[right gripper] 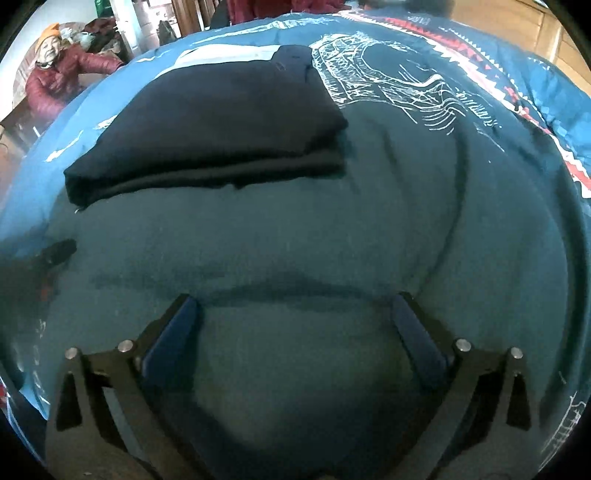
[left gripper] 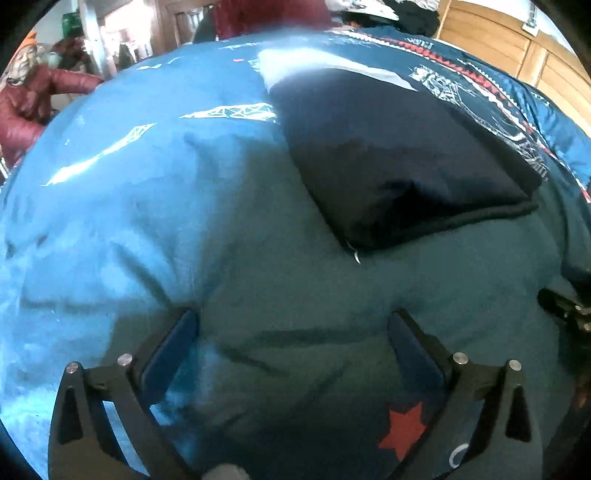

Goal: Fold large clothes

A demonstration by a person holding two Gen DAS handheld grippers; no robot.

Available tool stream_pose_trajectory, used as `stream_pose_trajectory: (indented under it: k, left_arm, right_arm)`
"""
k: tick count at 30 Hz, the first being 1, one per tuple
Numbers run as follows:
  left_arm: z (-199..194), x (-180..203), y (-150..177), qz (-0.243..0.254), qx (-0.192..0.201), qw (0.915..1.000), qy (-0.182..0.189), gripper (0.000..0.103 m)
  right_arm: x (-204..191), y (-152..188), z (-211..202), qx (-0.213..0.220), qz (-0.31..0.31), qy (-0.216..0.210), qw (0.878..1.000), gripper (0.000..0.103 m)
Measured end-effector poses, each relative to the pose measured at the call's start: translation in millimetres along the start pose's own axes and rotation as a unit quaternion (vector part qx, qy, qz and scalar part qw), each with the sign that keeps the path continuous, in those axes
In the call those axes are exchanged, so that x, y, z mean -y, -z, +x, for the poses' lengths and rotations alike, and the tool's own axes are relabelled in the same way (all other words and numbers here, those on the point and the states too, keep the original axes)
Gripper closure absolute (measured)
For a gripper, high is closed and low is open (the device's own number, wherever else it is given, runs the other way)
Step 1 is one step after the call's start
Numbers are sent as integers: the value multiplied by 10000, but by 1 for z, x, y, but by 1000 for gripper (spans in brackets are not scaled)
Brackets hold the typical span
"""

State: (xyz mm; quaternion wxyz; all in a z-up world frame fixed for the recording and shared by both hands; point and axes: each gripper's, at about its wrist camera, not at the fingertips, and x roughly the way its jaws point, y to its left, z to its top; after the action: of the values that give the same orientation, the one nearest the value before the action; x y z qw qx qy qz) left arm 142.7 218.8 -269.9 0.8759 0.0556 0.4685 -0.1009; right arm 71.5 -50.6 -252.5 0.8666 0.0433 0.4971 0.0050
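A dark navy garment (left gripper: 399, 155) (right gripper: 218, 125) lies folded into a thick rectangle on a blue bedspread (left gripper: 155, 206) (right gripper: 332, 243). In the left wrist view it sits ahead and to the right of my left gripper (left gripper: 293, 325), whose blue-padded fingers stand wide open just above the spread with nothing between them. In the right wrist view the folded garment is ahead and to the left of my right gripper (right gripper: 295, 312), also open and empty, well short of the garment's near edge. The other gripper's black body (left gripper: 565, 306) (right gripper: 55, 254) shows at the frame edge in each view.
The bedspread carries white line drawings (right gripper: 388, 81) and a red and white zigzag border (right gripper: 491, 62). A person in a red padded jacket (right gripper: 59, 85) sits beyond the far left edge. Wooden panels (left gripper: 517, 40) stand at the back right. More dark clothes (left gripper: 413, 14) lie at the far side.
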Motion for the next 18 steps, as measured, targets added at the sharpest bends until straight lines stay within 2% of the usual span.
stream_pose_trajectory:
  k: [7, 18]
  left_arm:
    - [8, -2, 1, -75, 235, 9996, 96, 0]
    - [9, -5, -2, -101, 317, 9993, 149, 0]
  right_arm:
    - [-7, 7, 0, 127, 66, 254, 9996, 0]
    - [-6, 11, 1, 103, 133, 241, 9996, 0]
